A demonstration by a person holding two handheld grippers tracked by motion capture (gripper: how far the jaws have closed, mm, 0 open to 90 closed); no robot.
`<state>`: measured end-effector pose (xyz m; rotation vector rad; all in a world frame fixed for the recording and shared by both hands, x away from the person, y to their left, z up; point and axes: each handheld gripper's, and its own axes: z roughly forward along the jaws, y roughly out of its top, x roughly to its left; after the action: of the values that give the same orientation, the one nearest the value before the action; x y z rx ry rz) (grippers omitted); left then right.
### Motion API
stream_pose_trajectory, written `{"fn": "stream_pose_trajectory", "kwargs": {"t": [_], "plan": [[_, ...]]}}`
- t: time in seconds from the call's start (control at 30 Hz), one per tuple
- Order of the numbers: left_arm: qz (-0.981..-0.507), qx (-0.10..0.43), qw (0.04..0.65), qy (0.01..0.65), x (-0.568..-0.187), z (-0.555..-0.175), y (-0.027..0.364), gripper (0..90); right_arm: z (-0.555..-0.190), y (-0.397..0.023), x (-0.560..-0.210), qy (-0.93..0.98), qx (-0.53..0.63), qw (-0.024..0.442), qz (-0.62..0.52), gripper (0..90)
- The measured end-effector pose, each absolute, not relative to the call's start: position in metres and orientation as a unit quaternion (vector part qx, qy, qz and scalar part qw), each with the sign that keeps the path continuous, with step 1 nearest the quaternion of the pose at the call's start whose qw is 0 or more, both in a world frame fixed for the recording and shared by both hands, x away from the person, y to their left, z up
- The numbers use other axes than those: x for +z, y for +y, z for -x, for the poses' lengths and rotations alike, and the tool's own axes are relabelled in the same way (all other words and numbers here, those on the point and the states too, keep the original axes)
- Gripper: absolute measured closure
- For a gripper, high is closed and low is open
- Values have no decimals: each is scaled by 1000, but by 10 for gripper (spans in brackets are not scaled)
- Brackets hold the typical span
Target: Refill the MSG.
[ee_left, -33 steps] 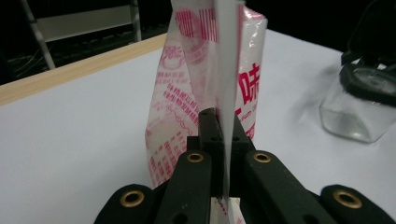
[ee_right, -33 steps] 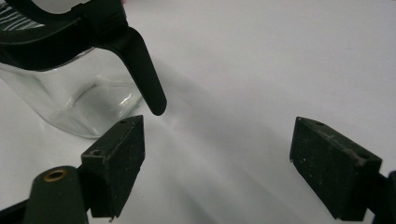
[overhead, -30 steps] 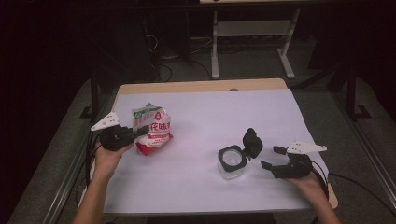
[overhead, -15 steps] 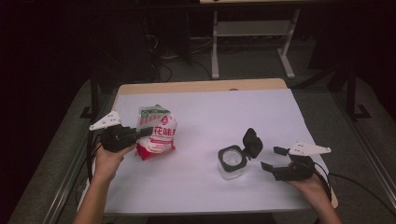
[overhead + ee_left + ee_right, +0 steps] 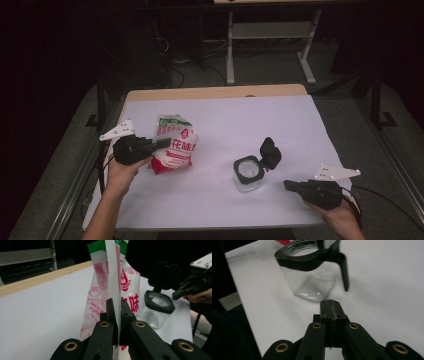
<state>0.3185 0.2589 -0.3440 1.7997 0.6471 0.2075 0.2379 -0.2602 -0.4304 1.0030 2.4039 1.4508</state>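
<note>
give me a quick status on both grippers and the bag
Left gripper shut on the bag, bag lifted upright. Right gripper jaws just closed, empty, short of the open jar. Nothing between bag and jar.

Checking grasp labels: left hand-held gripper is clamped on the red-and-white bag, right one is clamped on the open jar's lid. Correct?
Half right. The left hand-held gripper is clamped on the red-and-white bag, as the left gripper view shows. The right hand-held gripper is shut on nothing: in the right gripper view its jaws meet short of the open jar, and the high view shows it apart from the lid.
</note>
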Motion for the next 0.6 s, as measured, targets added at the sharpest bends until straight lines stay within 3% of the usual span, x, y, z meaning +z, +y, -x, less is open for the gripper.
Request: {"fn": "stream_pose_trajectory", "kwargs": {"t": [0.6], "plan": [[-767,69,584,255,-333,-312,242,900,-227,-202,-406,820,515,46,-245,900]]}}
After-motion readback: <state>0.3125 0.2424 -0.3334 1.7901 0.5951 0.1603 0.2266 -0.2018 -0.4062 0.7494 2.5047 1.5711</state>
